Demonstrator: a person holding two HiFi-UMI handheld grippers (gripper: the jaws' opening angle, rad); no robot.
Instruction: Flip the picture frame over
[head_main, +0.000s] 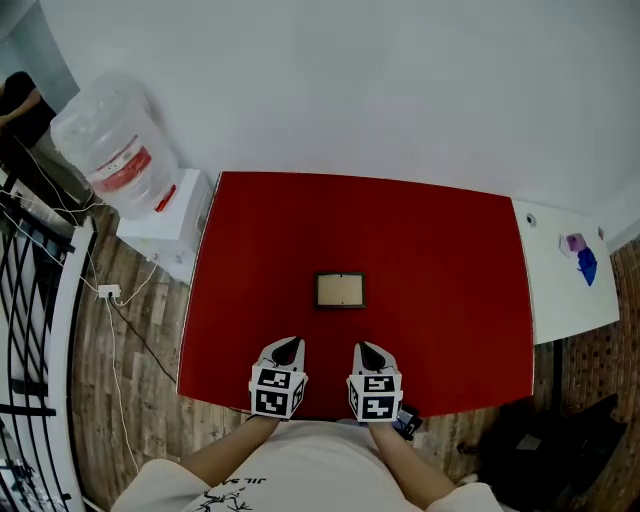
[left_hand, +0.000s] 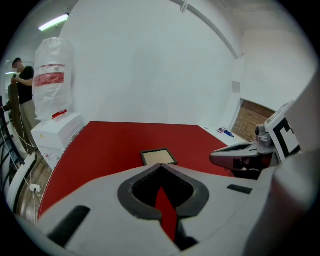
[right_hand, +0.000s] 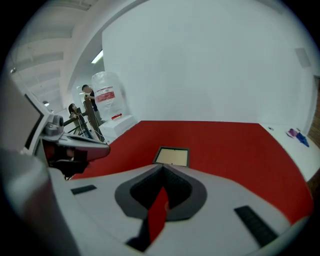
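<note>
The frame (head_main: 340, 290) lies flat near the middle of the red table (head_main: 450, 250), tan face up inside a dark border. Nothing touches it.

Both tools sit at the near table edge, well apart from the frame, and point toward it. The left tool (head_main: 287, 347) has its jaws closed tip to tip with nothing between them. The right tool (head_main: 368, 350) is likewise closed and empty. In each gripper view only red table shows through the slit behind the tips.

Containers: a large clear bottle (head_main: 115, 140) stands neck down on a white dispenser (head_main: 165, 215) just beside the table's left edge. Its fill level cannot be read.

View differences:
- The head view alone shows the wood floor, a white cable, and a white side table (head_main: 560, 300) touching the right edge, carrying small blue and purple items (head_main: 580, 255).
- The left gripper view shows the right tool at its right side and one person beside the bottle.
- The right gripper view shows the left tool and people behind the bottle.
</note>
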